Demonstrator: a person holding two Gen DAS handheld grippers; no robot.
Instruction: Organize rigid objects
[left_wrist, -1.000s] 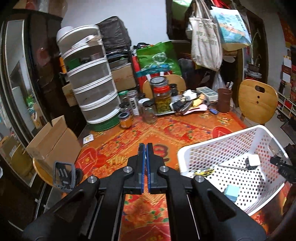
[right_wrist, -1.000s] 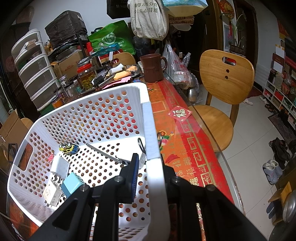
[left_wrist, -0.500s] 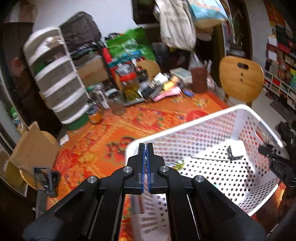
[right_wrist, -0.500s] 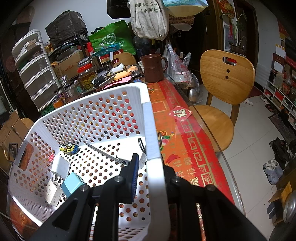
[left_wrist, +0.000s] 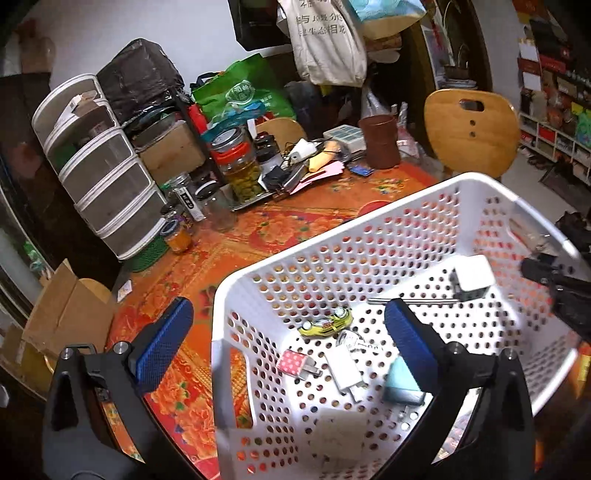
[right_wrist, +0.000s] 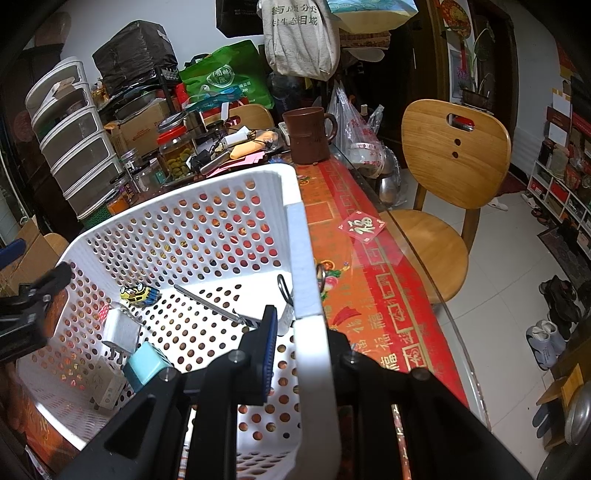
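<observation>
Several chargers, toy car (left_wrist: 327, 325) in white basket (left_wrist: 388, 236); left hand-held gripper (left_wrist: 284, 343) wide apart, right hand-held gripper (right_wrist: 295, 328) seemingly clamping rim

Left gripper (left_wrist: 288, 334): I have its jaws spread wide, the blue pads far apart, one finger outside the basket's (left_wrist: 332, 243) corner wall and the other over its inside.
Left fingers (left_wrist: 162, 343): touching nothing that I can see.
Right gripper (right_wrist: 295, 354): I hold it clamped on the basket's rim, one pad inside the wall, the other finger hidden behind it.
</observation>
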